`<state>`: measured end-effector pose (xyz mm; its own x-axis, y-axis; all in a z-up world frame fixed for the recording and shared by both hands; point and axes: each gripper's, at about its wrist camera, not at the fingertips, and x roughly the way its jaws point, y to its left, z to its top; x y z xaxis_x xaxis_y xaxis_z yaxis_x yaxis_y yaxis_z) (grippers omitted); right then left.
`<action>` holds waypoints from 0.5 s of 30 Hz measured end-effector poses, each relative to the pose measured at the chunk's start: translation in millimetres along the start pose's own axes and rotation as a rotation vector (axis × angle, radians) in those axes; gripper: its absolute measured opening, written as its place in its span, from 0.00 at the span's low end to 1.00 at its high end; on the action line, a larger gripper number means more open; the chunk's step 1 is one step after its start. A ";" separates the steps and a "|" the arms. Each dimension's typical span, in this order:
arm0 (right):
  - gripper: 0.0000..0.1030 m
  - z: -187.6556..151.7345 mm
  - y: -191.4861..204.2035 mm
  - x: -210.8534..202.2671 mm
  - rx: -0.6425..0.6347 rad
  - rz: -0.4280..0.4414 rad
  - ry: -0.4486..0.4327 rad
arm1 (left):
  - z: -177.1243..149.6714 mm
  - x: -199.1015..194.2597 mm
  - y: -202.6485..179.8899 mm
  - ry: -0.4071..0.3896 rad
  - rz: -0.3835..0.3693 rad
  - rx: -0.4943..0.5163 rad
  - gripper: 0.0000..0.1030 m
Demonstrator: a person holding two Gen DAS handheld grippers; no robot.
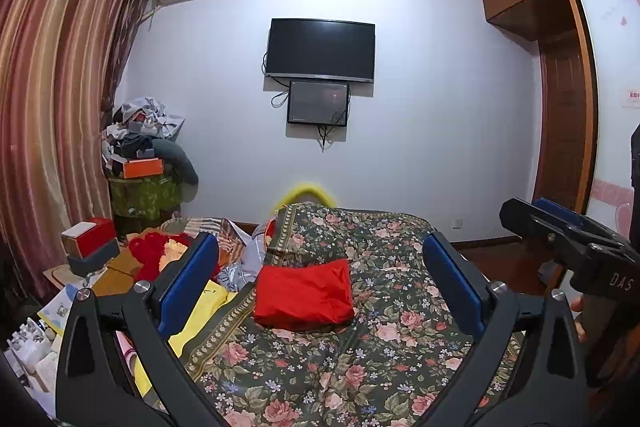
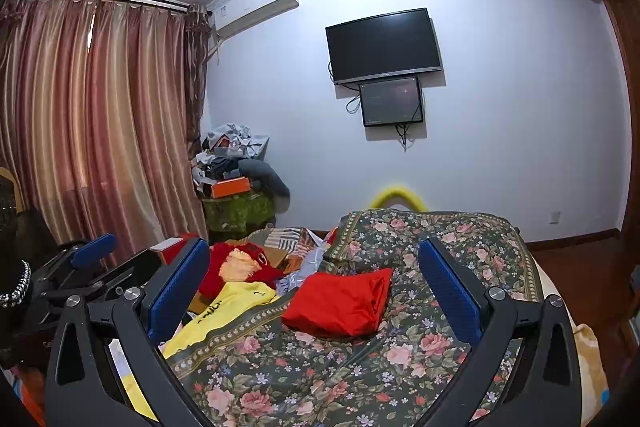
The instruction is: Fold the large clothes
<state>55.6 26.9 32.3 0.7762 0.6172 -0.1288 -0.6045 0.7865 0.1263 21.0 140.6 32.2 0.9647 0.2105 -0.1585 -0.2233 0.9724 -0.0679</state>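
A red garment lies folded into a neat rectangle on the floral bedspread; it also shows in the right wrist view. My left gripper is open and empty, held above and short of the red garment, which shows between its blue pads. My right gripper is open and empty too, at about the same height to the right of the left one. The right gripper appears at the right edge of the left wrist view. The left gripper shows at the left of the right wrist view.
A yellow garment lies at the bedspread's left edge beside a red plush toy and loose clothes. Boxes and clutter fill the left side. A heaped pile stands by the curtain. A television hangs on the far wall.
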 end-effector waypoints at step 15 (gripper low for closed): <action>1.00 3.0 4.1 -1.9 -0.027 -0.010 0.009 | -4.0 8.2 10.9 0.025 0.018 -0.037 1.00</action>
<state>52.2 28.8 36.0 0.7806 0.6094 -0.1389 -0.6015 0.7928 0.0981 25.9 152.5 26.2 0.9568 0.2245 -0.1845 -0.2457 0.9640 -0.1013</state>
